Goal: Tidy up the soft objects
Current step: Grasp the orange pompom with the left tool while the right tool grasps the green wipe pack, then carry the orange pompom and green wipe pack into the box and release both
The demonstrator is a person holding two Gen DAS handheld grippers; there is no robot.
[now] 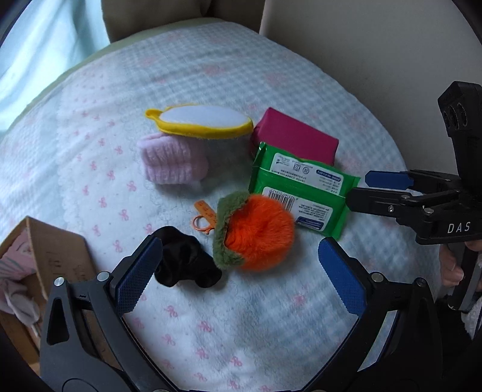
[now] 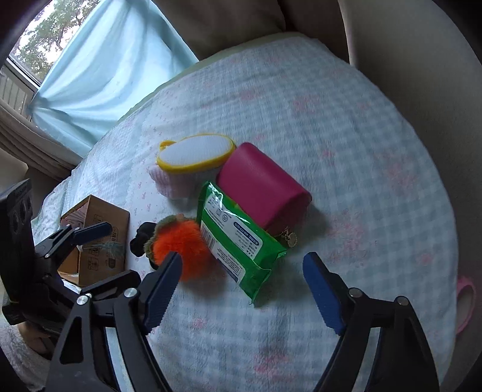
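An orange plush fruit with a green fuzzy collar point(image 1: 256, 232) point(image 2: 183, 241) lies on the checked blanket point(image 1: 211, 316). A black scrunchie point(image 1: 183, 256) point(image 2: 141, 238) lies left of it. A pink knitted piece point(image 1: 171, 159) sits under a yellow-rimmed white pad point(image 1: 198, 119) point(image 2: 195, 152). A green wipes pack point(image 1: 301, 193) point(image 2: 238, 238) leans on a magenta pouch point(image 1: 295, 135) point(image 2: 262, 190). My left gripper point(image 1: 241, 274) is open and empty, just short of the scrunchie and plush. My right gripper point(image 2: 244, 289) is open and empty, near the wipes pack; it shows in the left wrist view point(image 1: 361, 188).
A cardboard box point(image 1: 45, 259) point(image 2: 96, 238) with pink cloth inside stands at the left. A blue curtain point(image 2: 105, 69) and window hang at the far left. Beige cushions point(image 2: 229, 18) rise behind the blanket. An orange tag point(image 1: 206, 215) lies by the plush.
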